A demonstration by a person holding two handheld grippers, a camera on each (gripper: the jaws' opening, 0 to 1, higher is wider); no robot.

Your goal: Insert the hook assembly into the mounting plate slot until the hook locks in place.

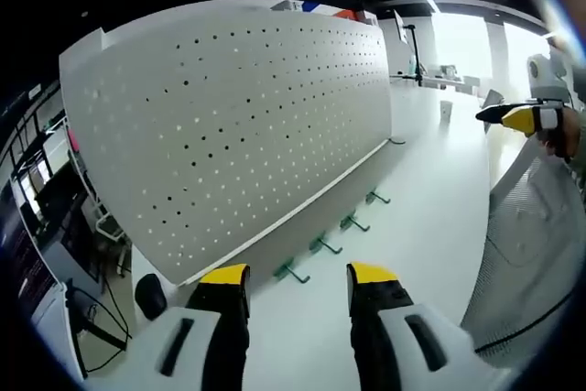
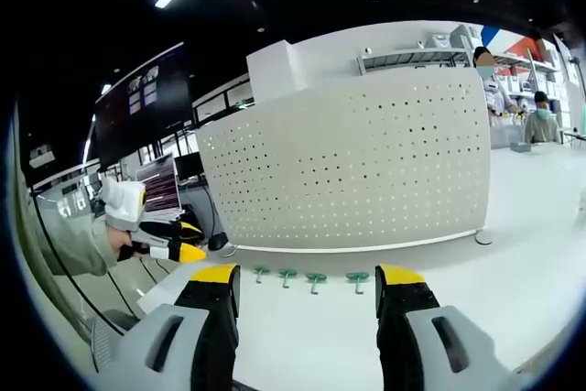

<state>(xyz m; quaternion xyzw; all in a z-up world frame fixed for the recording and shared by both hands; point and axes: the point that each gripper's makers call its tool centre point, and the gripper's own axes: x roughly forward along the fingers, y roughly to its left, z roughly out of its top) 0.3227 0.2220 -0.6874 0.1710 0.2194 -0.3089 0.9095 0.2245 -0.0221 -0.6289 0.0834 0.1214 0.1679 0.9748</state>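
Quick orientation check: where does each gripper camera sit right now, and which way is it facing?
Left gripper view: rides the left gripper, jaws open, looking obliquely along the pegboard and four green hooks on the white table; the right gripper and a sleeve enter at right.
Right gripper view: rides the right gripper, jaws open, facing the pegboard squarely; the left gripper enters at left.
Shared: pegboard, hooks, table.
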